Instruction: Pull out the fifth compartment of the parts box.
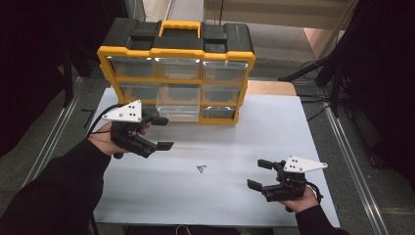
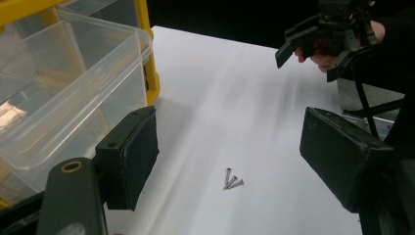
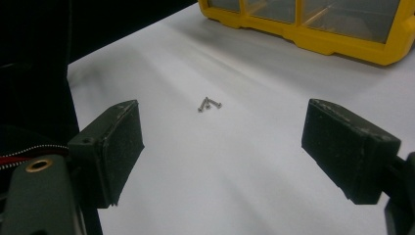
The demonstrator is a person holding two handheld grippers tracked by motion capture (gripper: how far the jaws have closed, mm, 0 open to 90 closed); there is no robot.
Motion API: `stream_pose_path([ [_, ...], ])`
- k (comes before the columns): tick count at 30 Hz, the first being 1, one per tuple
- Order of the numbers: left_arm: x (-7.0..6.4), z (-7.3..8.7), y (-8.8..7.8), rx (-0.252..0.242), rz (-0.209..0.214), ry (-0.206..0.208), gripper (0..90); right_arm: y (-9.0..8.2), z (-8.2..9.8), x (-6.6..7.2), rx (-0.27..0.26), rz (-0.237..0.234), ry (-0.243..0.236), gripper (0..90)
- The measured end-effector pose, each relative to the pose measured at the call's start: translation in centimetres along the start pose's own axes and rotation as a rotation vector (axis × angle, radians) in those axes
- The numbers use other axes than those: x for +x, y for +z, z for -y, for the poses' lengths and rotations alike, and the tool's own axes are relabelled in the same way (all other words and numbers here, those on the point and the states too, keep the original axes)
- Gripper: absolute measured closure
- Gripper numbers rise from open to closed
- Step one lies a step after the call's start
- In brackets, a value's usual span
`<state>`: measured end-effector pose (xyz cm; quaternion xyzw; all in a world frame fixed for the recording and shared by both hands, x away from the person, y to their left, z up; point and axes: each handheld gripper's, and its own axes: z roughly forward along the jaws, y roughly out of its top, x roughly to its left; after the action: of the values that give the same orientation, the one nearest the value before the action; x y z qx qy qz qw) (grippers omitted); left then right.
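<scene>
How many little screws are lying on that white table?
3, as far as I can tell. The screws lie touching in one small cluster on the bare white table, between the two tongs and in front of the yellow drawer box.

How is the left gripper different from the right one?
The left gripper is up by the yellow organizer, beside its pulled-out clear drawer; the right gripper is lower, near the table's front edge. Both are black, open and empty, facing the small screws.

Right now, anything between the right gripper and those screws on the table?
Nothing visible. The right gripper has its jaws open, and bare white table runs from it to the screws. The organizer stands well behind them.
</scene>
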<state>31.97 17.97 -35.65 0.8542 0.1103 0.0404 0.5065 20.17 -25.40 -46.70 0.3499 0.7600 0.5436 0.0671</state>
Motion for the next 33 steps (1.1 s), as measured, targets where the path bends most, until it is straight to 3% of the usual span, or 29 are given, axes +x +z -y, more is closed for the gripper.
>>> stream_pose_path([
  [13, -0.9, 3.2, 0.7, -0.031, -0.027, -0.035, 21.8, 0.0, 0.0, -0.1, 0.002, 0.005, -0.001, 16.6],
  [33, -2.9, 6.6, 1.3, -0.069, -0.009, -0.013, 21.7, 0.1, 0.0, 0.0, 0.000, 0.003, -0.003, 16.6],
])
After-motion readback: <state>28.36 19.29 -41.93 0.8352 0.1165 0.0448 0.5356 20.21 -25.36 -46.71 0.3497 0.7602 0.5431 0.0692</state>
